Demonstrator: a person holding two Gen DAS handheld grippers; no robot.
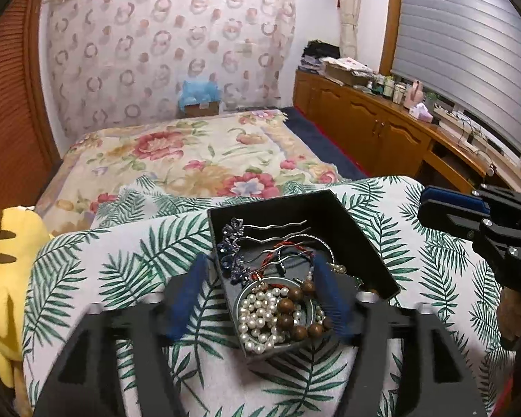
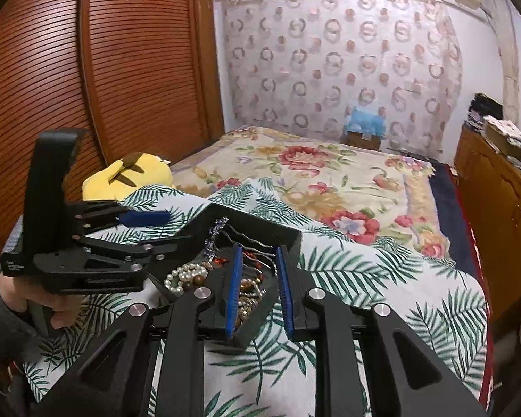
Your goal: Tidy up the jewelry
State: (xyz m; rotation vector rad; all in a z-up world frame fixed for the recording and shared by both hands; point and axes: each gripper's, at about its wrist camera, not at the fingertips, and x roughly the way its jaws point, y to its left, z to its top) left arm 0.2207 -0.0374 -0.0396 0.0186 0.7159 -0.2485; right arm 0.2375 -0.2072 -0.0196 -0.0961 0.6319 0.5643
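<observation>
A black open jewelry box (image 1: 357,229) sits on a palm-leaf cloth. In it lie blue-flowered wavy hairpins (image 1: 239,246), a red braided cord (image 1: 288,250), a pearl strand (image 1: 260,316) and a brown wooden bead bracelet (image 1: 291,309) in a round metal tin. My left gripper (image 1: 260,295) is open, its blue fingers astride the box's near left wall and the tin. My right gripper (image 2: 258,288) is open over the box's (image 2: 288,239) near corner, above the beads (image 2: 187,274); nothing is held. The right gripper also shows at the right of the left wrist view (image 1: 469,208).
The palm-leaf cloth (image 1: 128,278) covers a raised surface at the foot of a floral bed (image 1: 191,153). A yellow plush toy (image 1: 7,264) lies at the left. Wooden cabinets (image 1: 382,121) with clutter line the right wall. A slatted wooden wardrobe (image 2: 87,69) stands left.
</observation>
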